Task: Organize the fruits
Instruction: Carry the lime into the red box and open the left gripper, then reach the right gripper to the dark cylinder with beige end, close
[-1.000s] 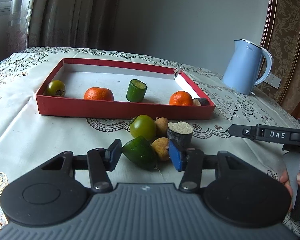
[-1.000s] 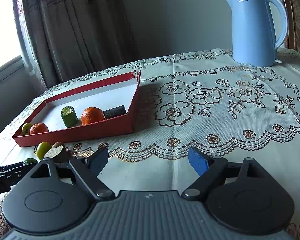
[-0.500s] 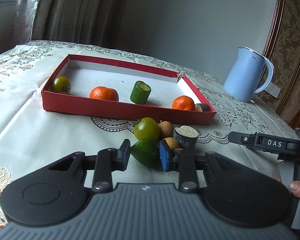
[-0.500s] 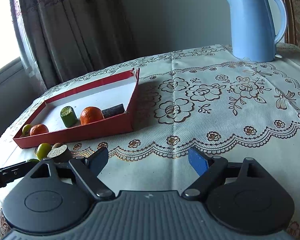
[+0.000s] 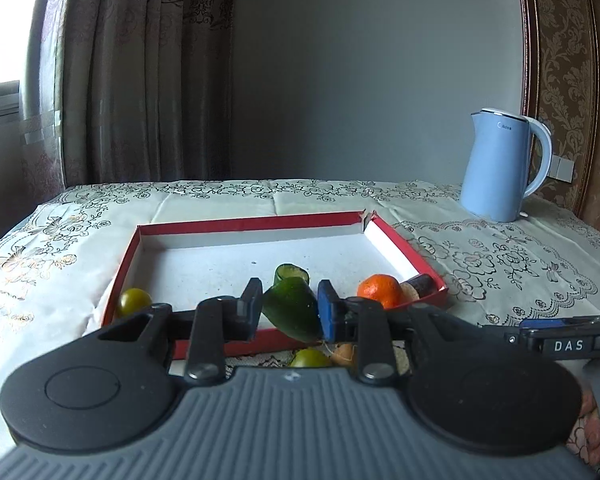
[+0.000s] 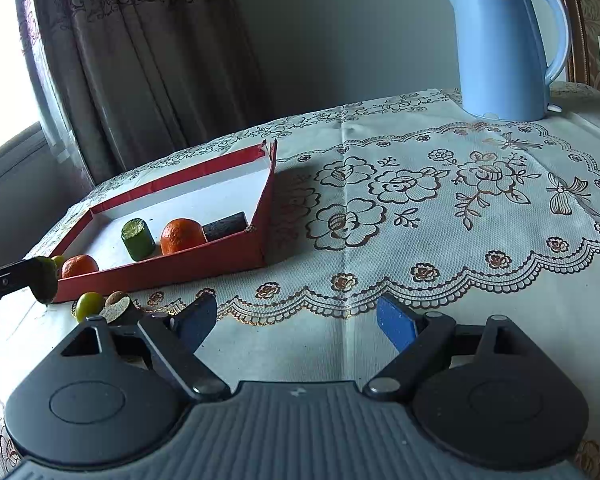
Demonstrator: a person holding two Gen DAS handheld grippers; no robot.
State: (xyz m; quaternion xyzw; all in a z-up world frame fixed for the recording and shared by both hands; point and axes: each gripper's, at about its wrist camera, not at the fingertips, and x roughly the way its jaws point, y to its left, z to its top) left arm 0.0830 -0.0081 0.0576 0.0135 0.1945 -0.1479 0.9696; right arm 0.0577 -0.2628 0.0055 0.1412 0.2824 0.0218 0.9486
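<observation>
Just above the near wall of the red tray [image 5: 236,346], the left gripper [image 5: 288,312] has its pads clamped on a dark green fruit [image 5: 294,312], which hangs tilted with its pointy end down, right over the tray's front edge. It's clear of the cloth, so the carry looks to be about halfway there. Inside the tray there's already a cut green cylinder piece [image 6: 137,239], two oranges [image 6: 182,235], a small yellow-green fruit [image 5: 134,301] in the left corner and a dark stick-like piece [image 6: 225,224] by the right wall. Still out on the tablecloth [image 6: 420,208], just in front of the tray, sit another yellow-green fruit [image 6: 89,306], a brownish round one [image 5: 342,354] and a dark cut chunk [image 6: 118,309]. The right gripper [image 6: 296,322] is spread wide with nothing in it, parked low over the cloth off to the side; a blue kettle [image 6: 504,40] stands well behind. Main worry: the grip sits on a smooth, tapered skin, so the fruit could squirt out or rotate if squeezed unevenly. Also, letting go too early would drop it on the cardboard wall, and it'd probably roll back out toward the loose ones.
</observation>
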